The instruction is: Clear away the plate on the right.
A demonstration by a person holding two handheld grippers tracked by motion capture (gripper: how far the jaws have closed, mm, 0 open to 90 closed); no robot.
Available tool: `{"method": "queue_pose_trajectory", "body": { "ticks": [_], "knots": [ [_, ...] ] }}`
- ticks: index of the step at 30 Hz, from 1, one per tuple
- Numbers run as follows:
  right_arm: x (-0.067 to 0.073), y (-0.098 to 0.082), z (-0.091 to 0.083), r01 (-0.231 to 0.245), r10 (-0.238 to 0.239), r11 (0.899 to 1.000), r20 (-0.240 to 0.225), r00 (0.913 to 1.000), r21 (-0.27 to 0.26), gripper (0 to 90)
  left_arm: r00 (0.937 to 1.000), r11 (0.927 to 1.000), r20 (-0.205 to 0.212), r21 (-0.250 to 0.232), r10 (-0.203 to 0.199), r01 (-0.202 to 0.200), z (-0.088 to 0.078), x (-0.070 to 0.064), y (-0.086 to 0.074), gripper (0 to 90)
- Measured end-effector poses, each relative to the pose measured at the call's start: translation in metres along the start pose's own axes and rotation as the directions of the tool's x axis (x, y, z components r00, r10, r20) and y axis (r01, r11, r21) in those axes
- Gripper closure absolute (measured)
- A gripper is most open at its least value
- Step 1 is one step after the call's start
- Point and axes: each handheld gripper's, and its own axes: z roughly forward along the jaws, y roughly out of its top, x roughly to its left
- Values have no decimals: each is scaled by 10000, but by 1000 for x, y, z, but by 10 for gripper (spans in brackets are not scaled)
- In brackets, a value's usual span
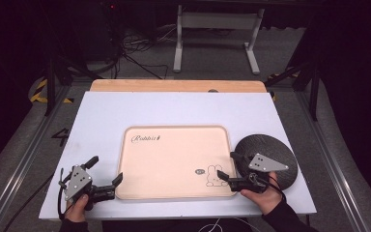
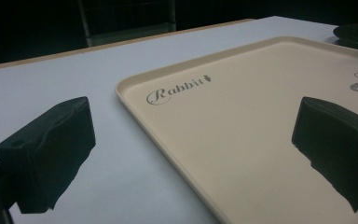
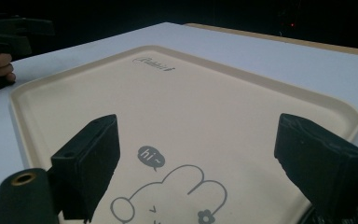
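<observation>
A beige tray (image 1: pixel 174 159) with a "Rabbit" script and a rabbit drawing lies flat in the middle of the white table (image 1: pixel 174 108). My left gripper (image 1: pixel 107 168) is open at the tray's near left corner, one jaw over the table and one by the tray's rim. In the left gripper view the tray (image 2: pixel 242 107) runs between the spread jaws of my left gripper (image 2: pixel 193 121). My right gripper (image 1: pixel 227 165) is open at the tray's near right corner, beside the rabbit drawing. In its own view my right gripper (image 3: pixel 200 137) holds nothing above the tray (image 3: pixel 191 88).
A round black plate (image 1: pixel 275 150) sits on the table just right of the tray, partly under my right hand; its edge shows far off as the plate (image 2: pixel 356 35). A wooden board (image 1: pixel 174 85) borders the table's far edge. A metal stand (image 1: pixel 217 34) and cables are on the floor beyond.
</observation>
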Motion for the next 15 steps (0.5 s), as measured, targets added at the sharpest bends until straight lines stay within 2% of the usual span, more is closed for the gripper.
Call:
{"method": "queue_pose_trajectory", "body": {
  "ticks": [7, 15],
  "knots": [
    [-5, 5, -13, -32, 32, 10000, 51, 10000, -41, 157, 10000, 10000, -34, -1, -13, 13, 0, 0, 0, 3],
    [-19, 15, -30, 95, -92, 9999, 353, 9993, -70, 168, 10000, 10000, -73, -11, 6, -6, 0, 0, 0, 3]
  ]
}}
